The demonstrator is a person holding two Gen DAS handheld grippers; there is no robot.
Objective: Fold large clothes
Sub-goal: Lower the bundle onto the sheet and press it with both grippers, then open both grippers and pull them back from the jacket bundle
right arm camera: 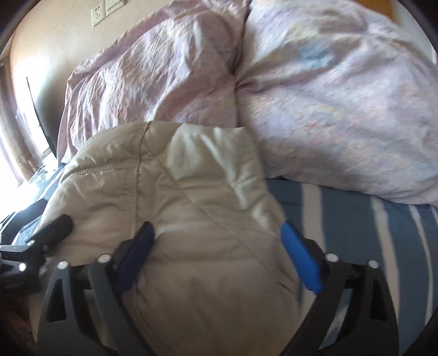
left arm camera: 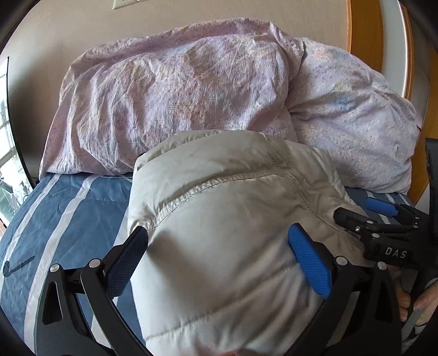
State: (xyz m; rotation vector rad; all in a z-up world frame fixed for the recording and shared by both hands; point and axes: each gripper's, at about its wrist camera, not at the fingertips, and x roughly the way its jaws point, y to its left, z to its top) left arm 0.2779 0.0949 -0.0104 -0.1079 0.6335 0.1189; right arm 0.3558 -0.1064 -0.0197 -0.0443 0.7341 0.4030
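A puffy beige quilted jacket (left arm camera: 219, 213) lies bundled on the striped blue bed sheet (left arm camera: 54, 213). My left gripper (left arm camera: 219, 249) is open, its wide-spread fingers straddling the jacket's bulk. My right gripper shows at the right of the left wrist view (left arm camera: 366, 210), beside the jacket's edge. In the right wrist view the same jacket (right arm camera: 191, 197) fills the middle, and my right gripper (right arm camera: 217, 246) is open with its blue pads (right arm camera: 301, 260) on either side of the padded fabric. The left gripper's finger (right arm camera: 54, 227) shows at the left edge.
Two lilac patterned pillows (left arm camera: 178, 95) (left arm camera: 356, 123) lie piled behind the jacket against the wall; they also show in the right wrist view (right arm camera: 328, 109). A wooden headboard (left arm camera: 366, 24) stands at the right. A window (right arm camera: 16, 142) is at the left. The striped sheet (right arm camera: 369, 246) extends right.
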